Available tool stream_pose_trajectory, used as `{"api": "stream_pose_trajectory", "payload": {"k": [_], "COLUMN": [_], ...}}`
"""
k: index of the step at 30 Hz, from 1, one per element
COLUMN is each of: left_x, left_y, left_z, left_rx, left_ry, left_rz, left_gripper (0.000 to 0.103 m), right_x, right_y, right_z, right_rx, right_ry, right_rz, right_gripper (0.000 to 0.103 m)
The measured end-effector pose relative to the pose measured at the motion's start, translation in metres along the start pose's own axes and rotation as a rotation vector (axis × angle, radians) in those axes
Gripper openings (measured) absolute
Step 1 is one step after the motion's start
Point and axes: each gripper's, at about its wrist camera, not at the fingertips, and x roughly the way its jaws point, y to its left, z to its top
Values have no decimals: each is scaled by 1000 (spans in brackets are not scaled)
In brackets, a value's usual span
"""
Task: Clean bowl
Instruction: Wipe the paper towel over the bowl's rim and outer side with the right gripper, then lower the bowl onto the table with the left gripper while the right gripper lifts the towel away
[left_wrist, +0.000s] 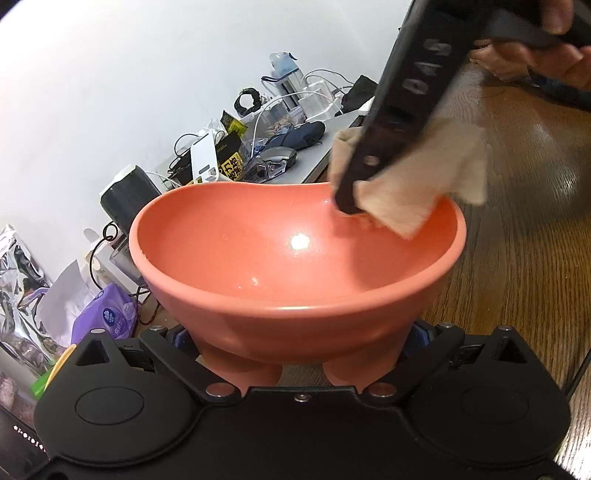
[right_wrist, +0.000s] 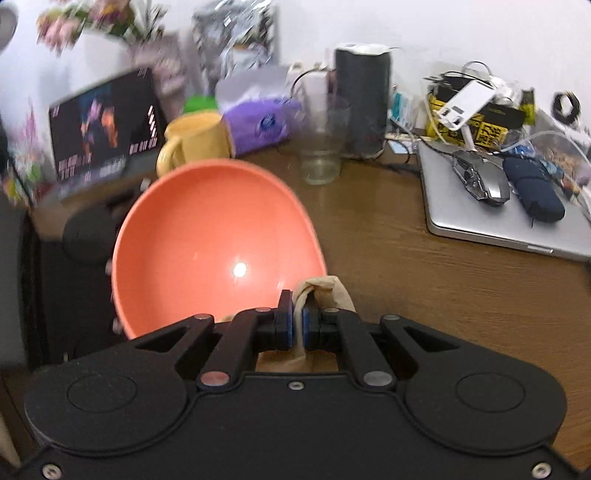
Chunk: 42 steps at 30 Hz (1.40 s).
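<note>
**Wiping the bowl's inner wall**

At the bowl's rim, my right claw (right_wrist: 296, 320) is pinched nearly closed on a beige cloth (left_wrist: 413, 184), pressing it against the inside wall. My left claw (left_wrist: 299, 347) grips the orange bowl (left_wrist: 280, 251) by its base, tipped above the wooden table (right_wrist: 424, 280). I judge the wipe is midway; next I need to sweep the cloth around the remaining wall while keeping the bowl steady.
</note>
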Motion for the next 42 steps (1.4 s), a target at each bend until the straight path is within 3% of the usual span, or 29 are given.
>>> {"api": "stream_pose_trajectory", "payload": {"k": [8,16,24,30,42], "left_x": [9,-10,-5,-3,-2], "left_y": [12,-3,-1,1,2], "left_z": [5,4,1,1,-3], "left_rx": [-9,-17,-17,-26,-60], "left_ry": [4,7,4,6,10], "left_rz": [-11,-18,-18,-19,4], "left_gripper": [99,98,98,98,98], "right_x": [-3,-8,2,2,-22], "right_y": [16,29,29,18,-29], "right_z": [-5,2,18,28,10], "right_rx": [5,47,77,130,275], "right_ry": [88,12,-53,-156,-345], "right_rz": [130,259,306,304,176], "right_gripper": [6,6,6,6,7]}}
